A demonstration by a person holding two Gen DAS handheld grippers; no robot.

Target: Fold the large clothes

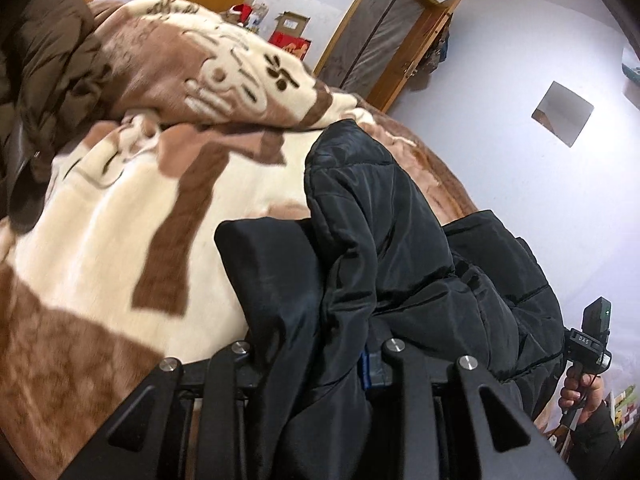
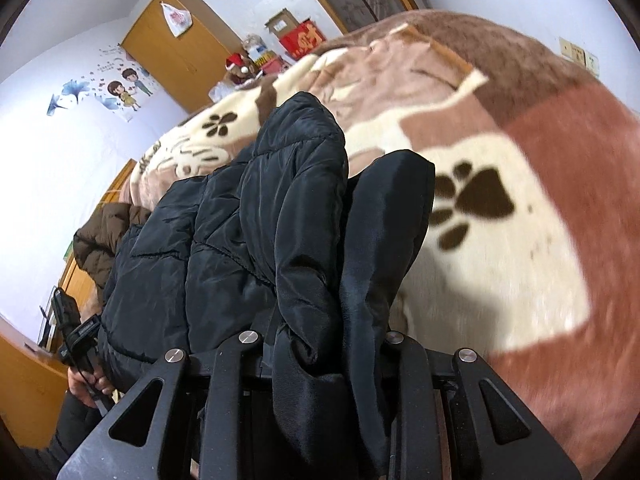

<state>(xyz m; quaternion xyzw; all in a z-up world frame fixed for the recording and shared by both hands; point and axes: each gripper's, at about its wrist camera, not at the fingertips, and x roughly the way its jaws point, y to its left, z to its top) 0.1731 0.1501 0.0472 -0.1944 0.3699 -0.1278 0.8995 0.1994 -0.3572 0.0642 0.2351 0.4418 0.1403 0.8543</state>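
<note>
A black puffer jacket hangs lifted above the bed, held up at two places. My left gripper is shut on a bunch of its fabric. One black finger shows on the left and the other is buried under the cloth. My right gripper is shut on another part of the same jacket. Its right finger is visible and the left one is covered. The jacket's body sags between the two grippers.
Under the jacket, a cream and brown paw-print blanket covers the bed. A brown puffer jacket lies at the bed's far side. A person's hand grips the other handle. Boxes, a wardrobe and a door stand behind.
</note>
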